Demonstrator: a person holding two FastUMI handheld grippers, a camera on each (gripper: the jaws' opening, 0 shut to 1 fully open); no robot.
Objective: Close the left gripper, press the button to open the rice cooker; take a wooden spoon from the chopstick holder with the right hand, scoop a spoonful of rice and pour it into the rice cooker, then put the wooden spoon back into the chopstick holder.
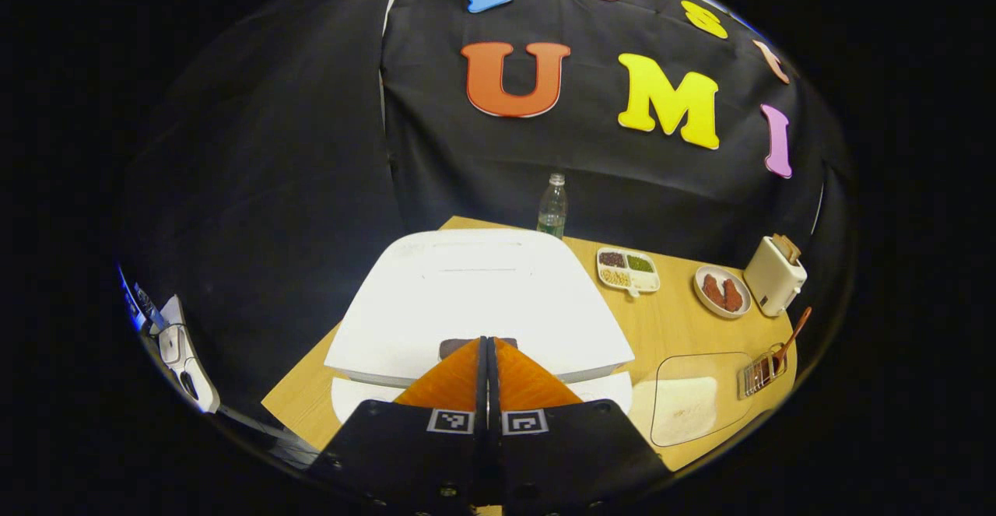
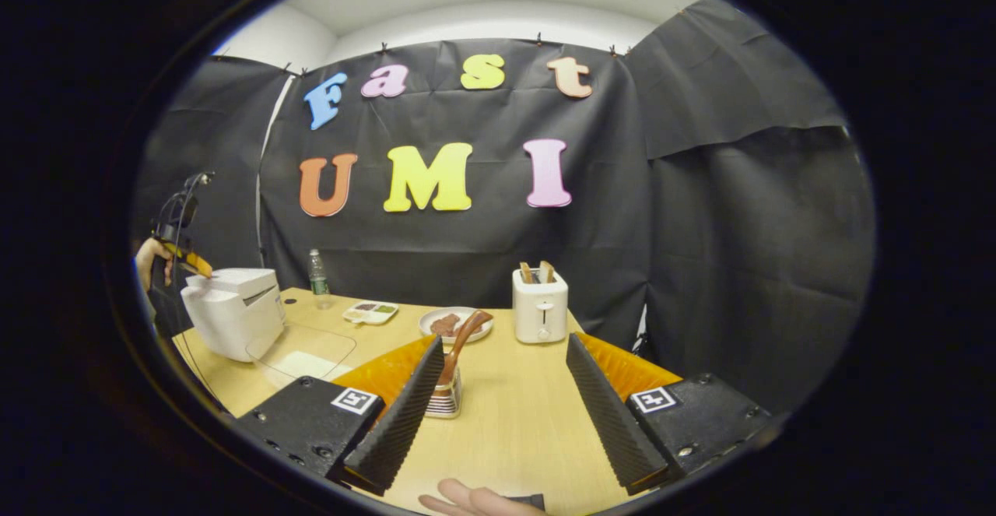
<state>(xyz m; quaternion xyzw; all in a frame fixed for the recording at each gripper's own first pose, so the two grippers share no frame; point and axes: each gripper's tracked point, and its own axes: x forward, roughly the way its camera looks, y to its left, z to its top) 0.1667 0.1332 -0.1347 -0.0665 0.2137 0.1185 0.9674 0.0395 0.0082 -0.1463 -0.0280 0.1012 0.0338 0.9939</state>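
The white rice cooker [image 1: 475, 298] stands with its lid down right in front of my left gripper [image 1: 486, 342]. That gripper is shut, and its tips rest at the dark button [image 1: 451, 343] on the cooker's front edge. In the right gripper view the cooker [image 2: 233, 310] sits at the table's left, with the left gripper [image 2: 191, 263] and a hand above it. A wooden spoon [image 2: 461, 345] stands in the chopstick holder [image 2: 446, 395]. My right gripper [image 2: 502, 376] is open, with the holder just inside its left finger. A clear tray of rice [image 1: 685, 403] lies beside the cooker.
A water bottle [image 1: 552, 206] stands behind the cooker. A divided dish of beans [image 1: 627, 269], a plate of reddish food [image 1: 722, 292] and a white toaster [image 2: 539, 306] line the back of the wooden table [image 2: 513, 422]. Fingertips [image 2: 475, 500] show at the bottom edge.
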